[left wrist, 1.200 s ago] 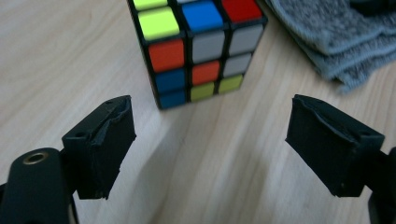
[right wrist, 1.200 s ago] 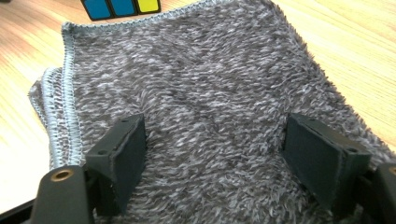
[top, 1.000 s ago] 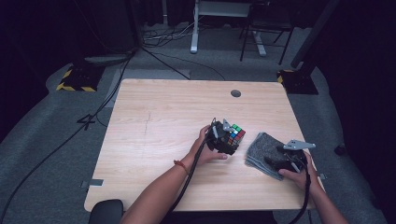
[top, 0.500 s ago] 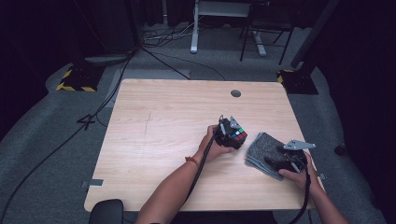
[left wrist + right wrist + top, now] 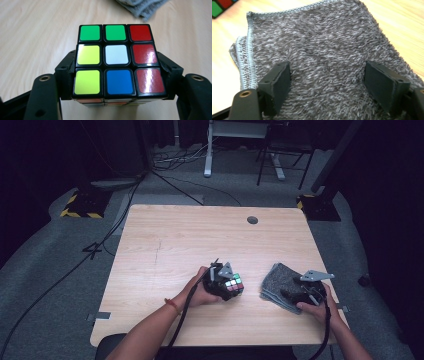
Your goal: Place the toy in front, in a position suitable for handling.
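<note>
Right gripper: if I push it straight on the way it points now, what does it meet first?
The grey towel. The right gripper stands open just over the folded cloth, jaws wide apart with the pile between them, so it would likely press into the towel at once; the table lies beneath.

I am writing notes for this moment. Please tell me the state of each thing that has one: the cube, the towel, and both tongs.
Puzzle cube: scrambled, clamped between the jaws of the left tongs.
Grey towel: folded, lying flat on the table.
Left tongs: just closed, shut on the cube's two sides.
Right tongs: open, jaws wide apart over the towel.
</note>
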Demonstrator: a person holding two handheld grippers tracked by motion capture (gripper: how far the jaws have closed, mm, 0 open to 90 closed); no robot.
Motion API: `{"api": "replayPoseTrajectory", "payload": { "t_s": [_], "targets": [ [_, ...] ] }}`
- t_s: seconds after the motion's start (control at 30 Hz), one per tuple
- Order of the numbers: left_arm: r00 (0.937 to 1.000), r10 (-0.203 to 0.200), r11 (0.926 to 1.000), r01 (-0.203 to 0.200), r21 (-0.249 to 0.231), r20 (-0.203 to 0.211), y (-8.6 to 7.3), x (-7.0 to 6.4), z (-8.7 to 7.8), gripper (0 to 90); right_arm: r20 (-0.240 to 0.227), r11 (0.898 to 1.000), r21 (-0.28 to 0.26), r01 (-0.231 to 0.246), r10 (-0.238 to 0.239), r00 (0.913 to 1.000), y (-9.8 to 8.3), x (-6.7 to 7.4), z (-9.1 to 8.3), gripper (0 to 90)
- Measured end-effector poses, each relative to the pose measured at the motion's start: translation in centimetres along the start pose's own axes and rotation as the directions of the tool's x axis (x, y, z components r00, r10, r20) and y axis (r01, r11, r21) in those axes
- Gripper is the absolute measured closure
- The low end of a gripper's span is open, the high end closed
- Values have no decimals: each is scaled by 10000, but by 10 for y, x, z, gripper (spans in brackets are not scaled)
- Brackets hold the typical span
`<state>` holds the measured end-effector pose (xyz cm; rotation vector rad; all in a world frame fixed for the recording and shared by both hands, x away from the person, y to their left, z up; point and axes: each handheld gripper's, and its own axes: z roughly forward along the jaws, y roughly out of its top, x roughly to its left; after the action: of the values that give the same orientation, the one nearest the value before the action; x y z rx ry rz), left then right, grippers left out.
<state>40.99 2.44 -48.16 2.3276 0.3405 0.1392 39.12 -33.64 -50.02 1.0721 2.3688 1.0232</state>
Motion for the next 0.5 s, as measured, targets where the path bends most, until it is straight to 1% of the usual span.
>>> {"api": "replayPoseTrajectory", "payload": {
  "t_s": [0.1, 0.2, 0.3, 0.37, 0.43, 0.5],
  "targets": [
    [10000, 52, 10000, -52, 84, 44, -14, -8, -15, 334, -408, 9991, 171, 378, -370, 9985, 5, 11, 3, 224],
    [9999, 127, 9994, -129, 306, 83, -26, -14, -30, 333, -833, 9961, 364, 808, -776, 9935, 12, 25, 8, 224],
    [9998, 145, 9995, -148, 287, 123, -36, -16, -39, 334, -1341, 9905, 467, 1296, -1224, 9834, 20, 40, 14, 224],
    [9998, 164, 9993, -168, 345, 119, -41, -16, -45, 334, -1661, 9848, 569, 1641, -1528, 9742, 26, 52, 19, 223],
    [9997, 201, 9992, -205, 340, 140, -45, -17, -49, 333, -1811, 9777, 750, 1959, -1798, 9669, 34, 62, 23, 224],
    [9999, 154, 9992, -155, 363, 31, -48, -18, -51, 329, -1770, 9679, 922, 2337, -2151, 9604, 40, 72, 26, 236]
  ]
}}
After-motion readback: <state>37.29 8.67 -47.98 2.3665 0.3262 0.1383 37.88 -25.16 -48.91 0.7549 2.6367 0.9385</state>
